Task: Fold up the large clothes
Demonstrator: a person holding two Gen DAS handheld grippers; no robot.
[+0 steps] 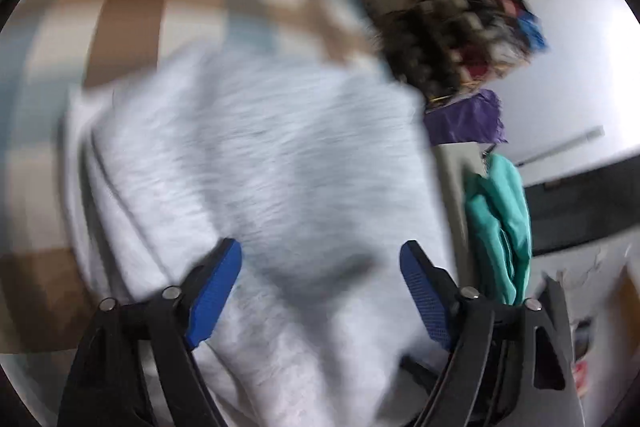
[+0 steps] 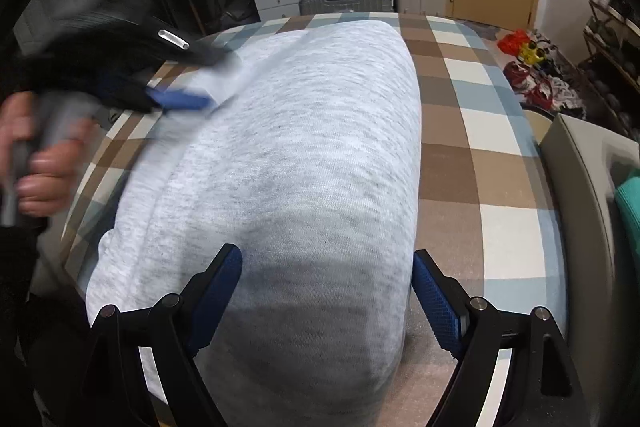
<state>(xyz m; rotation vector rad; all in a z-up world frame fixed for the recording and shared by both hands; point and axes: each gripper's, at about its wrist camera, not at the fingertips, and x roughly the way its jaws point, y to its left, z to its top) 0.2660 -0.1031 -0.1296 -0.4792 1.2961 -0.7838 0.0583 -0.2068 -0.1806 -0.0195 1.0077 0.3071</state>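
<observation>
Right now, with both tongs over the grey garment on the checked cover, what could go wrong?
1. The left tongs look to have a fold of the grey garment's left edge between them; if it slips out, that fold may fall back.
2. The right tongs hang open over the near end, so nothing pins it, and a pull from the left may drag the garment across the checked cover.

Left wrist view close above grey garment (image 1: 256, 163), angled down, blurred, right wrist view angled down from near edge, facing far furniture, both sharing garment and checked bed cover (image 2: 480, 131).
</observation>
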